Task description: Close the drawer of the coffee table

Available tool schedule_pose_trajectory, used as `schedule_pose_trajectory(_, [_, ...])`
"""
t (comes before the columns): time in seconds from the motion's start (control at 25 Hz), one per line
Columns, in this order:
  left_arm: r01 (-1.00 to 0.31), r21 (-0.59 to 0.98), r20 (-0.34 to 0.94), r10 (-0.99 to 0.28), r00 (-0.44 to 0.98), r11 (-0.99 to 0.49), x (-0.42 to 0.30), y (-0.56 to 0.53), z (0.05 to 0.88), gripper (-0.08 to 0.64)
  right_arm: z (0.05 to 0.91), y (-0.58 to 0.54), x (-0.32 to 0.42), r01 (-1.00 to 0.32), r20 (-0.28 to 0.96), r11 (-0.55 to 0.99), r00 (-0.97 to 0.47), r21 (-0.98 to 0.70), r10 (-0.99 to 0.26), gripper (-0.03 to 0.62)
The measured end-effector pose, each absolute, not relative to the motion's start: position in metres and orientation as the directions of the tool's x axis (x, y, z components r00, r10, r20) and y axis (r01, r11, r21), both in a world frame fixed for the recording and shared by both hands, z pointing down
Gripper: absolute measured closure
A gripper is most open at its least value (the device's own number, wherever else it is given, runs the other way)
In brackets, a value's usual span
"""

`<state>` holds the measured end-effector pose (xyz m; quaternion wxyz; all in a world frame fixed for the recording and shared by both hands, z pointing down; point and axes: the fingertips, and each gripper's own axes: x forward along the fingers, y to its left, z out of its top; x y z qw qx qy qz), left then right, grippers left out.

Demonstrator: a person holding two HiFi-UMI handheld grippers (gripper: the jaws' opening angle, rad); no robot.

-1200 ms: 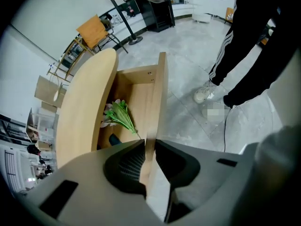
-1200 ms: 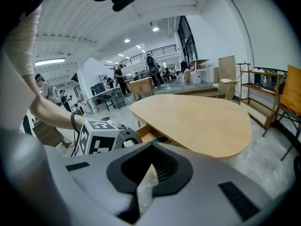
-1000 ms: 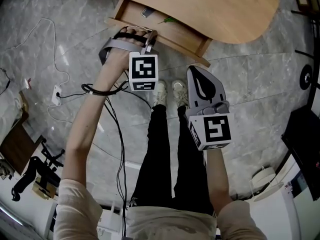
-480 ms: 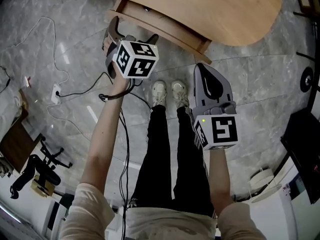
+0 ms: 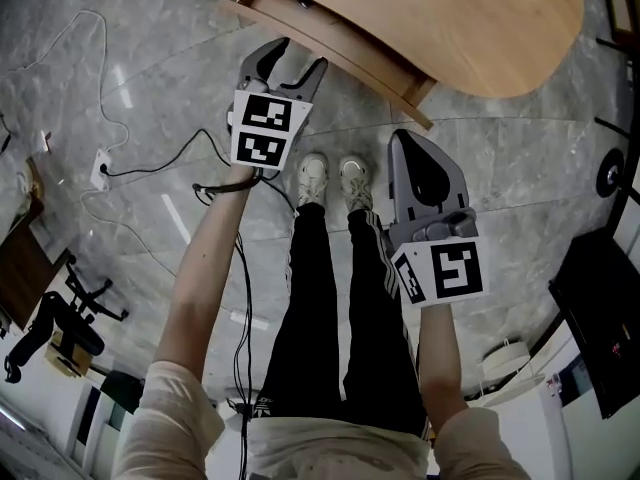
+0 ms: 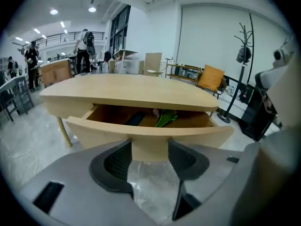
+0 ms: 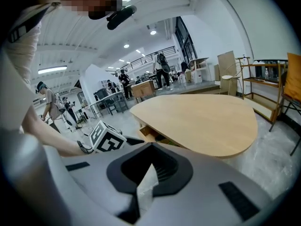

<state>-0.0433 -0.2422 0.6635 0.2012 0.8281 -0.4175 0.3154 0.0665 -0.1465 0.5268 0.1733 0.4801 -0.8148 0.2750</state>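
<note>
At the top of the head view the coffee table [image 5: 470, 18] spreads its pale wooden top over a grey marble floor [image 5: 520, 168]. Its drawer [image 5: 340, 53] juts out from under the upper-left edge, partly open. The left gripper view looks straight at the drawer's front panel [image 6: 202, 133]. Above that panel the open compartment holds a green item [image 6: 165, 118] and a dark flat one [image 6: 135, 120].

The left gripper [image 5: 297, 58] sits in the upper middle of the head view, aimed at the drawer front. Its jaws have just been closing but stand apart, released, with nothing clamped between them. In its own view only floor and the panel's lower edge show between them [image 6: 149, 149]. The tips are just beside the panel; whether they touch it cannot be told.

The right gripper [image 5: 400, 140] hangs right of centre, well clear of the drawer, above the person's shoes [image 5: 312, 180]. Its jaw tips meet, clenched on nothing [image 7: 150, 147]. Cables [image 5: 150, 173] trail across the floor at left.
</note>
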Motion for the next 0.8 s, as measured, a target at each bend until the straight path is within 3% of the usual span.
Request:
schedule_pose_trajectory(0.32, [-0.831, 0.134, 0.647, -0.587, 0.486, -0.54, -0.031, -0.232, 0.664, 0.449, 0.532, -0.154, 0.053, -0.854, 0.542, 0.425, -0.519, -0.299, -0.661, 0.589])
schedule_pose_trajectory(0.8, [-0.79, 0.116, 0.558, -0.619, 0.553, -0.602, 0.009, -0.3, 0.666, 0.489, 0.541, -0.157, 0.054, -0.846, 0.532, 0.418, -0.534, -0.332, -0.657, 0.589])
